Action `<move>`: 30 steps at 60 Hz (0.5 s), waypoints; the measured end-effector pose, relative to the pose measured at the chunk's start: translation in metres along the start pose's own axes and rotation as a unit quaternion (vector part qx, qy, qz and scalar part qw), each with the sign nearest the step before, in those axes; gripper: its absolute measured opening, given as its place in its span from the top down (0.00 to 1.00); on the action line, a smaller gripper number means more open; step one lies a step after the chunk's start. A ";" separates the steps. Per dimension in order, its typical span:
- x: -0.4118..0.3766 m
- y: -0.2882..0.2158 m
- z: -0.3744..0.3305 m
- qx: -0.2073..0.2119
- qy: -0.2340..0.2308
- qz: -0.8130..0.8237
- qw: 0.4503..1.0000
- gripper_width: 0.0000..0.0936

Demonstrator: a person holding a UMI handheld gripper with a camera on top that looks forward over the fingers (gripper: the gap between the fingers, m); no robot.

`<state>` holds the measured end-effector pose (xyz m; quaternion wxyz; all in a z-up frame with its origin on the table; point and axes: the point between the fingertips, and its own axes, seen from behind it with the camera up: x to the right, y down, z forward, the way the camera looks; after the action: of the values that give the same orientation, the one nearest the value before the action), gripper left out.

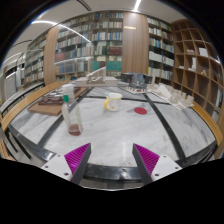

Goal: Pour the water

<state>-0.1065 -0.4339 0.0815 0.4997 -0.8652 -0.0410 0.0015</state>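
A clear bottle (72, 113) with a white cap and dark liquid in its lower part stands upright on the white marble table (110, 128), ahead and left of the fingers. A pale yellow cup (114, 101) stands farther back near the middle. A small red dish or lid (140, 111) lies to the right of the cup. My gripper (112, 158) is open and empty, its two magenta pads (76, 156) spread wide over the near part of the table, well short of the bottle.
Dark strips (168, 128) run across the table and frame its middle. A brown tray (45, 104) lies at the left. Clear containers (178, 97) stand at the far right. Bookshelves (110, 40) fill the background.
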 end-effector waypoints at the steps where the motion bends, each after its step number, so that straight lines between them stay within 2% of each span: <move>1: -0.015 -0.003 0.007 0.005 -0.005 -0.002 1.000 0.08; 13: -0.122 -0.051 0.056 0.065 -0.054 0.009 0.996 0.08; 23: -0.155 -0.076 0.117 0.091 -0.035 0.017 0.995 0.09; 30: -0.162 -0.079 0.154 0.103 -0.021 0.006 0.994 0.18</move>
<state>-0.2805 -0.2732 0.0667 0.5849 -0.8093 -0.0458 0.0265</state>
